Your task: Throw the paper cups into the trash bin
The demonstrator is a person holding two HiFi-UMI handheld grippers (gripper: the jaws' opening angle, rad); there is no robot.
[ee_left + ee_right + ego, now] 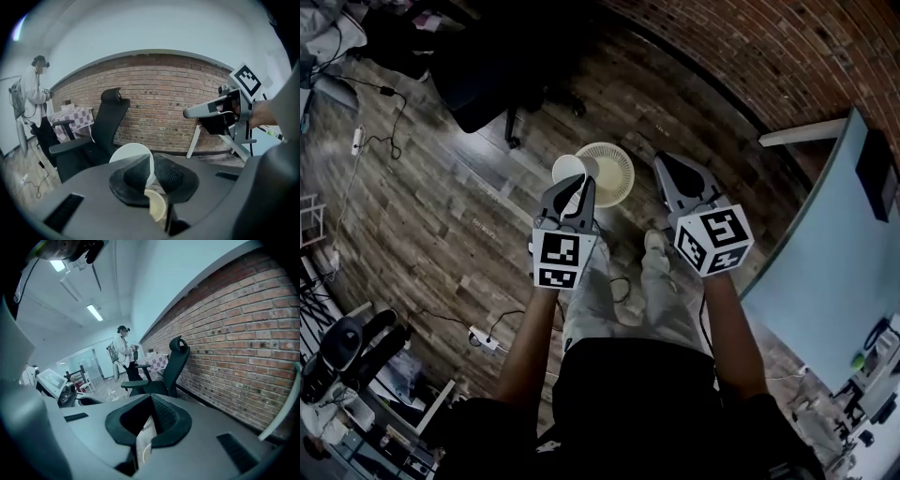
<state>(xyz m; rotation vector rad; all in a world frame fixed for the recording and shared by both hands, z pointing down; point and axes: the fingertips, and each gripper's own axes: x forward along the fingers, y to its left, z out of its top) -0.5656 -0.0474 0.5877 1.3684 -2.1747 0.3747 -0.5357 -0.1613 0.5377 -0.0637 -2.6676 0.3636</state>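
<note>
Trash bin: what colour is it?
The trash bin is cream-white; the head view shows it best.

Both bare forearms reach forward and down from the torso, the left arm (525, 349) and right arm (733, 339) about parallel. The left hand-held gripper (578, 184) tilts downward, its jaws pinched on the wall of a cup (570, 167), whose mouth faces up. The right hand-held gripper (667, 167) is level with it, just to its right. It also tilts downward, with its jaw tips together and nothing between them.

White paper cup (571, 169), cream mesh bin (624, 165), red brick wall (769, 56)
</note>
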